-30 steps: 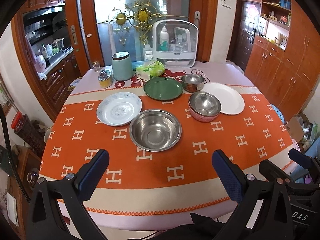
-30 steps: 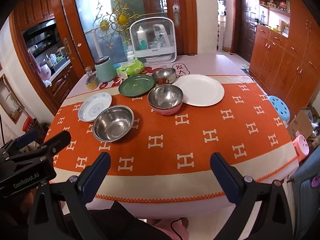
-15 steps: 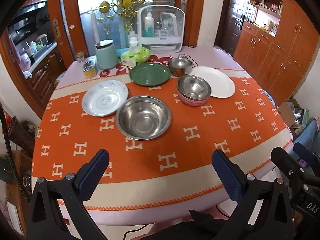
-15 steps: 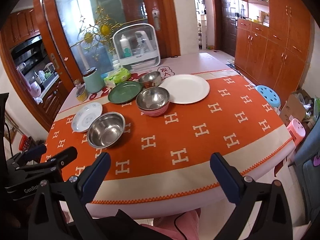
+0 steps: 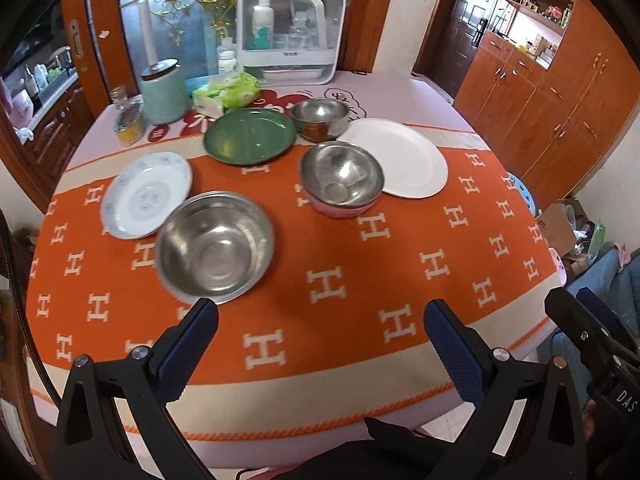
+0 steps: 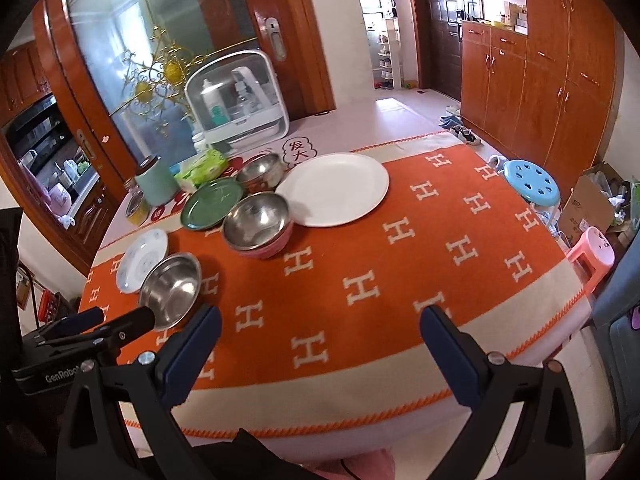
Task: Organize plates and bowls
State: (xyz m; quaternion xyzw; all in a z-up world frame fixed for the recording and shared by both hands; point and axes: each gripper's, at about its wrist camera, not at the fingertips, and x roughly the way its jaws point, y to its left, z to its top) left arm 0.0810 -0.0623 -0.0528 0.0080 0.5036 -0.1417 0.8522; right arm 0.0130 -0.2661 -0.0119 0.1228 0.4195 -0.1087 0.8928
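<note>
Left claw (image 5: pixel 320 316) open, empty; large round steel bowl (image 5: pixel 215 246) just ahead-left. Right claw (image 6: pixel 320 320) open too. Pinch near rim, lift level.

Left tongs (image 5: pixel 320 336): jaws spread wide, nothing between the blue pads (image 5: pixel 188 344), held level above the near edge of the surface (image 5: pixel 360 372). Right tongs (image 6: pixel 320 340): jaws likewise spread wide and empty, positioned beside the left tongs, well apart.
</note>
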